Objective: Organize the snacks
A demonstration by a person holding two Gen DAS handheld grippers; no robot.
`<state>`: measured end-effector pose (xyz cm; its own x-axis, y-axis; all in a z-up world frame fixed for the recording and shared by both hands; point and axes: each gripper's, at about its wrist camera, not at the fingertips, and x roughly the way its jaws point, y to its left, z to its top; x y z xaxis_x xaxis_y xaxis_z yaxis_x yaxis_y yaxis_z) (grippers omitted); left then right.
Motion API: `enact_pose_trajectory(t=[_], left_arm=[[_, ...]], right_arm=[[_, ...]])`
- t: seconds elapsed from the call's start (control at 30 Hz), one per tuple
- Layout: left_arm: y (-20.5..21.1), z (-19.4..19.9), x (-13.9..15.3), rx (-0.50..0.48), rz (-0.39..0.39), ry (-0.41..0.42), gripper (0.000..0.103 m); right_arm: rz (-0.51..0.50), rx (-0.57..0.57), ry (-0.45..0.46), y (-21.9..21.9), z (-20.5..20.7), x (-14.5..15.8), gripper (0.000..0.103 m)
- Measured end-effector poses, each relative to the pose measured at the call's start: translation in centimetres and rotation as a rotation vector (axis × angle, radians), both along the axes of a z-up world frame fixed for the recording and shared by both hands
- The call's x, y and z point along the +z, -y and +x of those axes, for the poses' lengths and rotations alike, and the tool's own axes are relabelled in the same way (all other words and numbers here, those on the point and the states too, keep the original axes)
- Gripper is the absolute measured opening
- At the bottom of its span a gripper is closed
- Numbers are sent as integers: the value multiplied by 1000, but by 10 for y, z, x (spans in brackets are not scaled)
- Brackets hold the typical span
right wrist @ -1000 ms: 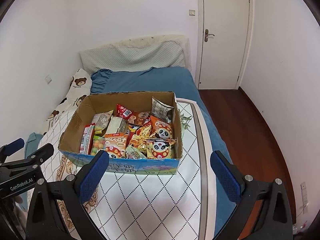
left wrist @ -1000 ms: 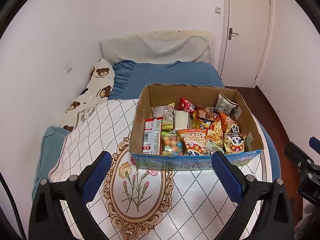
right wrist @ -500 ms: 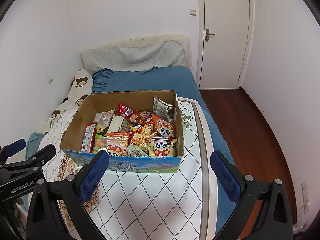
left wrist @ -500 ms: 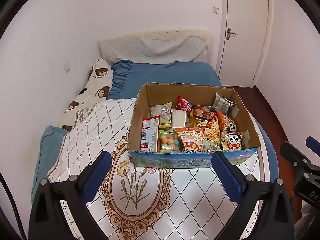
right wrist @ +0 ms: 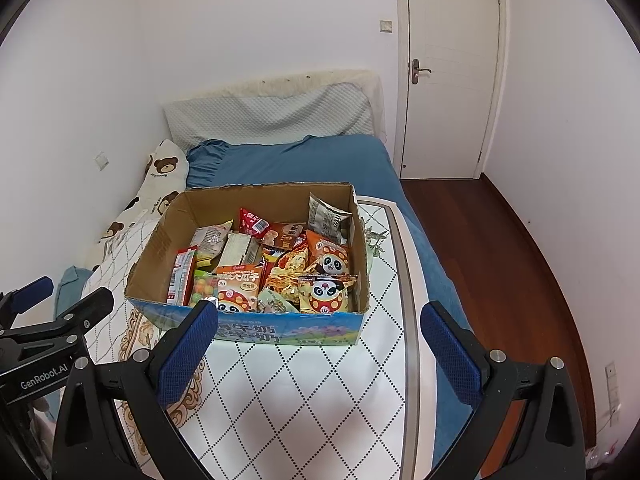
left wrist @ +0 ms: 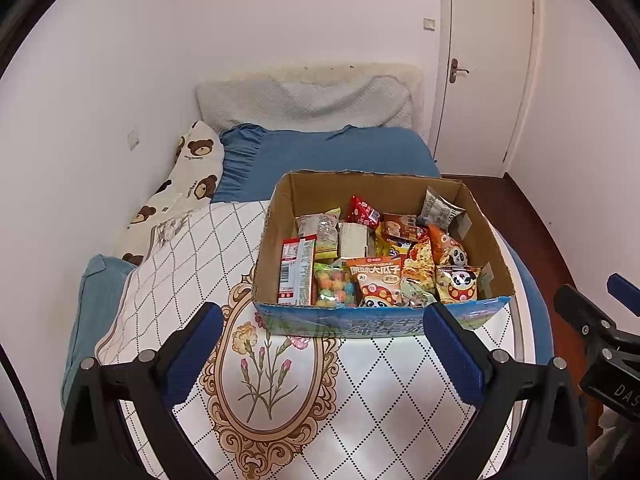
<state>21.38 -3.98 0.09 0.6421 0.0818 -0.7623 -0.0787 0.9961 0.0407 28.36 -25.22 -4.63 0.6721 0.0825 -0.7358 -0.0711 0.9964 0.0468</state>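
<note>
The left hand-held gripper [left wrist: 322,354] is wide apart w/ nothing between its blue pads [left wrist: 192,354]. It touches nothing & hangs over the flower cloth [left wrist: 256,392] on the bed [left wrist: 340,152]. The right hand-held gripper [right wrist: 320,354] is wide apart too, holds nothing, & hangs over the cloth near the bed's right edge.

The cardboard box [left wrist: 276,240] sits on the cloth, in the middle of the bed, closer to the right edge. It's full of snacks: a red & white pack [left wrist: 295,270] stands by the left wall, a bag of round colored candy [left wrist: 335,290] is next to it at the front, then an orange pack [left wrist: 378,280], & two panda bags [left wrist: 458,284] at the front right corner. A silver bag [left wrist: 438,208] leans in the back right corner. A red bag [left wrist: 362,210] is near the back wall.

A bear pillow [left wrist: 192,176] lies along the bed's left edge.

Vs 1 s ago: both grippers have pulled back a bit, so the box looks a bit farther off & higher up in both views. Jaws are just as wide. Snacks haven't moved.
</note>
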Motion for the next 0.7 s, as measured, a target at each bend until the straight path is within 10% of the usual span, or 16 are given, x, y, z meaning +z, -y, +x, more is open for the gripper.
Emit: enact_pose_trajectory(t=[0.7], left_arm=[[6,-5,5,-17,7,19,103]], right_arm=[[0,3,12,-3,-4,9,103]])
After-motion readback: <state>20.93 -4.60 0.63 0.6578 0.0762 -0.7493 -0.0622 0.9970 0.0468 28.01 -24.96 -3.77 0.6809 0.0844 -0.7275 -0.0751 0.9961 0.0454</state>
